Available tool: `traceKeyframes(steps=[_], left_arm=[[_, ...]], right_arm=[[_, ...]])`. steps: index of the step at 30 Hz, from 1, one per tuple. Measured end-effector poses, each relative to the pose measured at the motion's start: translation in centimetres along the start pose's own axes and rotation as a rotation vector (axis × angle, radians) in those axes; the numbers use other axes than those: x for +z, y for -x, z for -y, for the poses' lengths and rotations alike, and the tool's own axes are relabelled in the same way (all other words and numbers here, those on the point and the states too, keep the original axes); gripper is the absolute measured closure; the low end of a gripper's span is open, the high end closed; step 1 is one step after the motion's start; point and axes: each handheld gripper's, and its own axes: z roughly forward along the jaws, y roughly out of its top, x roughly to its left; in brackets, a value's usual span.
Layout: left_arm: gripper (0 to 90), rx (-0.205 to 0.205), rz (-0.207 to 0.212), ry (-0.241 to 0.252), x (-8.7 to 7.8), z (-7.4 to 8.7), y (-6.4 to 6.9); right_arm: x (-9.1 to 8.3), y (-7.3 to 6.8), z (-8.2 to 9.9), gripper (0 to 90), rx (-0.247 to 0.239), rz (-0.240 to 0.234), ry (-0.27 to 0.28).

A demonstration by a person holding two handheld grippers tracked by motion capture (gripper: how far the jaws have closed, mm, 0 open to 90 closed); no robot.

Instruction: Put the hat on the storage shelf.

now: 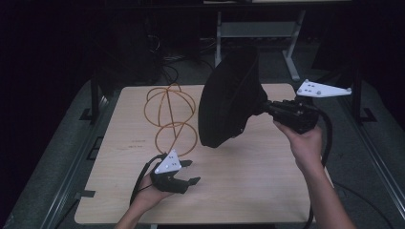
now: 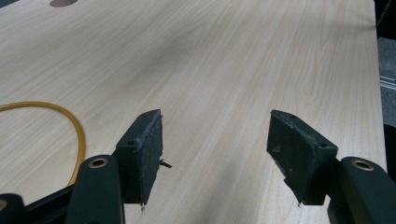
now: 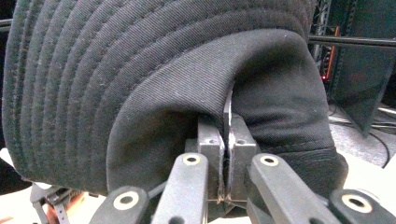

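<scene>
R gripper (image 3: 227,154) clamps black hat (image 1: 229,98) aloft; L gripper (image 2: 217,154) open, empty.

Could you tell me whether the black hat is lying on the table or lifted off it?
Lifted off it: the black hat hangs above the table, pinched at its fabric by the shut right gripper.

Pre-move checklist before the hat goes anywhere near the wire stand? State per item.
1. Right claw shut on the black hat, fabric pinched between the pads: ok.
2. Hat lifted clear of the table: ok.
3. Left claw open, nothing between its pads: ok.
4. Left claw apart from the orange wire stand: ok, beside it, not touching.
5. Wire stand standing on the table: ok.
6. Hat opening turned toward the stand: cannot tell.
</scene>
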Motion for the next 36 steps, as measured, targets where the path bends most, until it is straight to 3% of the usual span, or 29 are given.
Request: traceKeyframes(steps=[9,26,36], left_arm=[[35.5,0.011,0.002,-0.003,0.1,0.0,-0.1],[35.6,-0.007,0.011,0.004,0.4,0.1,0.1],[35.5,0.017,0.018,-0.015,0.8,0.0,-0.2]], right_arm=[[2.3,0.2,-1.7,87.1,0.011,-0.021,-0.008],[5.9,-1.0,-4.8,87.0,-0.004,-0.074,-0.001],[8.5,-1.9,-6.9,86.9,-0.025,-0.103,-0.014]])
